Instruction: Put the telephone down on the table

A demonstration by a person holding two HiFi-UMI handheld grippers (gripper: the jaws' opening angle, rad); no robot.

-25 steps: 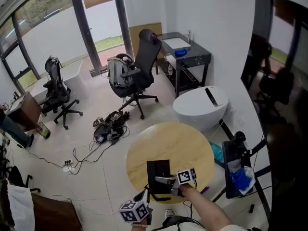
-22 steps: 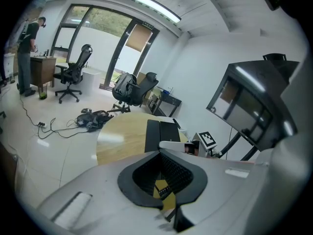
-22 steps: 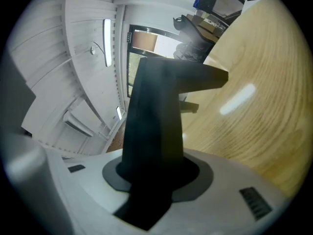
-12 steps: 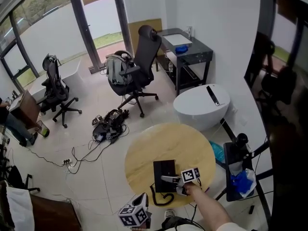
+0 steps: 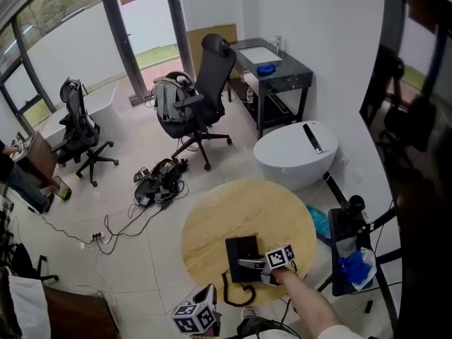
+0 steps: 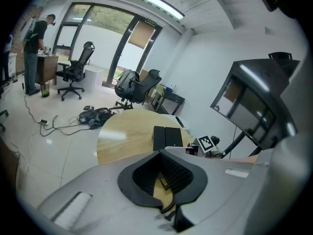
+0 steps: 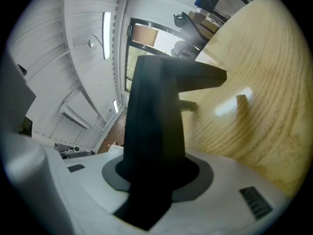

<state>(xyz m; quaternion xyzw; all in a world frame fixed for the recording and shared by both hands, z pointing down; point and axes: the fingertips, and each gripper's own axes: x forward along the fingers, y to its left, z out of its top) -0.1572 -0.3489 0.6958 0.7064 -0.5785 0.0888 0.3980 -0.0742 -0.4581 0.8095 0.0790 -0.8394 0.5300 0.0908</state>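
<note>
A black telephone [image 5: 242, 253] lies low over the near part of the round wooden table [image 5: 240, 214], and my right gripper [image 5: 248, 264] is shut on its near end. In the right gripper view the telephone [image 7: 156, 121] rises dark between the jaws, with the table [image 7: 254, 102] beside it. Its coiled cord [image 5: 236, 293] loops over the table's near edge. My left gripper [image 5: 207, 295] hangs below that edge. In its own view the left gripper [image 6: 163, 180] has its pads apart, with the cord [image 6: 168, 202] showing in the gap and the telephone [image 6: 166, 137] ahead.
A black office chair [image 5: 205, 97] and a second one [image 5: 81, 129] stand on the tiled floor beyond the table. A tangle of cables [image 5: 159, 182] lies between them. A white round tub [image 5: 295, 154], a black desk [image 5: 275, 73] and a black stand [image 5: 349, 246] line the right side.
My right gripper has come down and slightly right with the telephone, closer to the tabletop. The cord loop now shows over the near edge. The left gripper has barely moved.
</note>
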